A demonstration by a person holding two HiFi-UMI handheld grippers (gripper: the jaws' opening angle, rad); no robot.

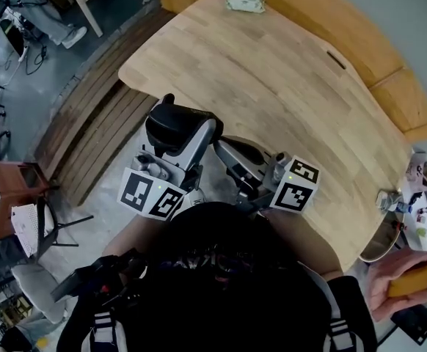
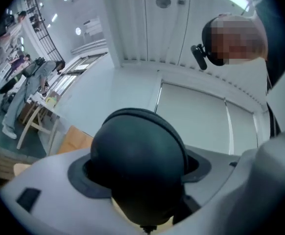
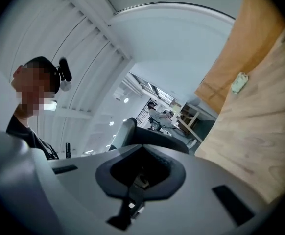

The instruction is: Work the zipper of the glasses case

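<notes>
1. Glasses case, black and domed, sits clamped in the left gripper jaws, in the air by the desk's near left edge; hold it steady.
2. Right gripper jaws are pinched closed on what looks like the zipper pull; draw along the track, not outward.

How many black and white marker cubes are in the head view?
2. One marker cube sits left of centre in the head view, below the black glasses case; the other sits right of centre, by the near edge of the wooden table. None looks hidden.
</notes>
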